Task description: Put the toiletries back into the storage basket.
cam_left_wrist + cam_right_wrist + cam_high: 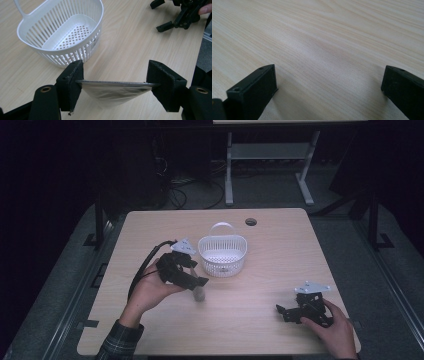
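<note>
My left gripper (198, 287) hovers over the table just left of and in front of a white slotted basket (222, 262). It is shut on a small grey rounded object (199, 294) with a thin flat rim. In the left gripper view the rim spans the gap between both jaws of the left gripper (115, 83), and the object's (112, 96) curved body hangs below. The basket (98, 20) lies just ahead, with nothing inside. My right gripper (283, 313) rests low at the table's front right, open. The right gripper (329, 82) has only bare wood between its jaws.
The wooden table (270, 270) has a cable hole (251, 222) near its far edge. The basket has a loop handle (222, 225) on its far side. The right gripper (175, 17) lies at the upper right of the left gripper view. Desk legs stand behind the table.
</note>
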`<state>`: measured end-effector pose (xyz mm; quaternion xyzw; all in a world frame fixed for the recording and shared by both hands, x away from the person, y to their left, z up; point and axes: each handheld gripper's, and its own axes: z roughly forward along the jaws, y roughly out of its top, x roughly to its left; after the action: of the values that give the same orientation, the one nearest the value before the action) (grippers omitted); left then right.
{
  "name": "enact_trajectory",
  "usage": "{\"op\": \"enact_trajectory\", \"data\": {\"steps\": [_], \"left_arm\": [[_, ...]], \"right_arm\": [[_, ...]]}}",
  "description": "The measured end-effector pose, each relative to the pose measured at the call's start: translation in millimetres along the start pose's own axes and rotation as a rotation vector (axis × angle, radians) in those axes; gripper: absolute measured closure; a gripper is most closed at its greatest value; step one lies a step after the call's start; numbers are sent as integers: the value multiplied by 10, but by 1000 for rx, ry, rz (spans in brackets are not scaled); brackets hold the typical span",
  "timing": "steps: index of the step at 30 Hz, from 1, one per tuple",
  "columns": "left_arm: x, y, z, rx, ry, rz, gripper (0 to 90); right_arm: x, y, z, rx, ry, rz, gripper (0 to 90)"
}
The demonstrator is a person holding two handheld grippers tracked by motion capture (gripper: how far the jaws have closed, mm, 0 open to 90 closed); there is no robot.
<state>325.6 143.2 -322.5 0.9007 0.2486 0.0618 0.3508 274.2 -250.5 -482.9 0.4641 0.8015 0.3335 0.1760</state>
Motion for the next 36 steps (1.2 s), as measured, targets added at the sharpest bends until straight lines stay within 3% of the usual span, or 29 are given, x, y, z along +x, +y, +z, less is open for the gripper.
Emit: {"op": "enact_trajectory", "data": {"steps": [31, 36], "left_arm": [[306, 291, -54, -27, 24, -9, 297], [324, 356, -102, -25, 33, 7, 297]], "right_arm": [[0, 0, 0, 0, 1, 0, 0], [0, 0, -1, 1, 0, -1, 0]]}}
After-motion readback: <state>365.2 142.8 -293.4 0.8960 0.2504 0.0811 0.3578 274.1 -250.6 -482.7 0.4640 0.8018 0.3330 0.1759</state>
